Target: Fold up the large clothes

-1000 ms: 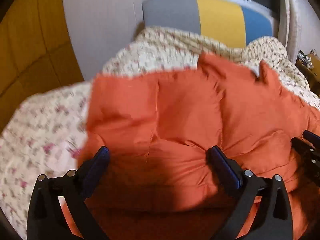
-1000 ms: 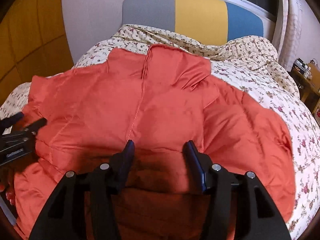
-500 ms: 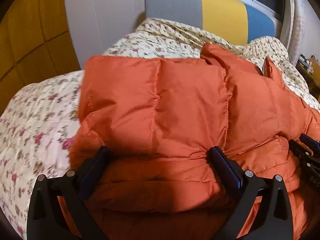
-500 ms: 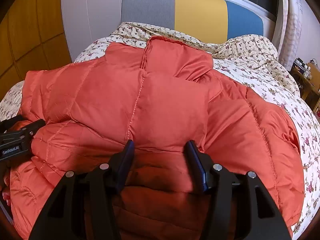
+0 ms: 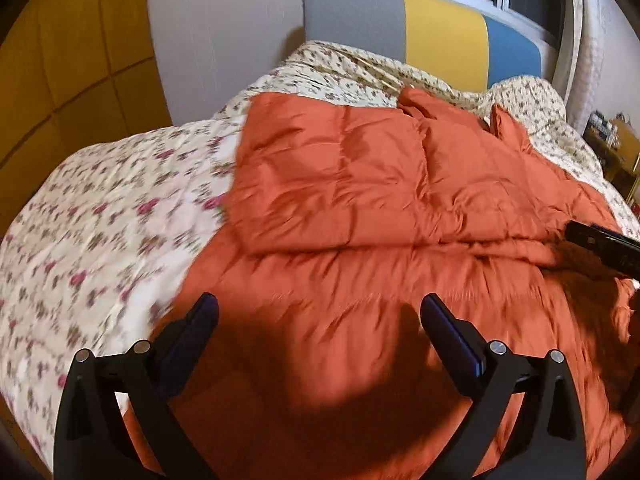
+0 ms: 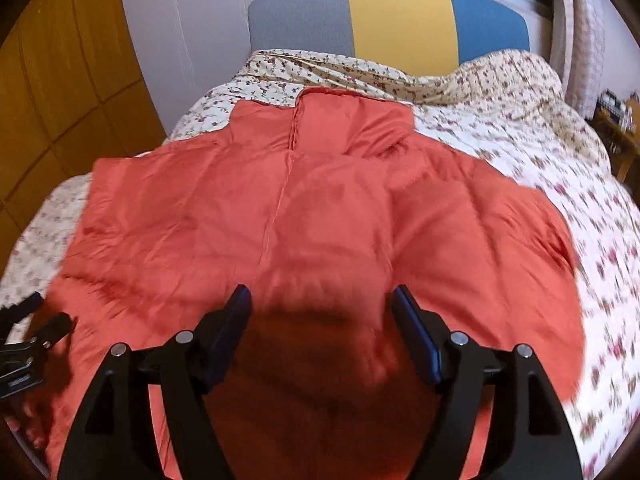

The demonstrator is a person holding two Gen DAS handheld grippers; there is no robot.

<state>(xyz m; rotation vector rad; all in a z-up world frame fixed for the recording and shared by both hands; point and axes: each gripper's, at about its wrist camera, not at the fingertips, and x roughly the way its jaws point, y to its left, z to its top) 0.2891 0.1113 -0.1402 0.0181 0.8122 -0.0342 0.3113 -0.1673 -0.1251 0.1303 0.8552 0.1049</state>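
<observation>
the scene is set on a bed covered by a cream floral quilt (image 5: 112,216), which is taken here as the landmark. at the far end of the quilt a padded headboard (image 6: 388,20) is seen, divided into grey, yellow and blue panels. above the headboard a window frame and a strip of patterned curtain are visible. beyond the quilt's left edge a pale wall and yellow-brown wardrobe panels (image 5: 68,64) are located. beyond its right edge a small shelf of cluttered items is partly shown; its contents cannot be identified.

an orange puffer jacket (image 6: 320,216) is spread on the middle of the quilt, with its collar directed toward the headboard. in the left wrist view an upper layer of the jacket is seen folded over a lower layer, the fold edge running across the quilt. bare quilt is exposed on both sides of the jacket.

the left gripper (image 5: 320,316) is held above the near part of the jacket and is angled downward toward the quilt. its jaws are spread wide and no fabric is gripped between them. the right gripper (image 6: 320,304) is held in the same downward attitude over the near middle of the jacket. its jaws are opening; jacket fabric lies under the gap, but it is not pressed by the fingers (image 6: 416,332). each gripper is partly visible at the edge of the other camera's view.
</observation>
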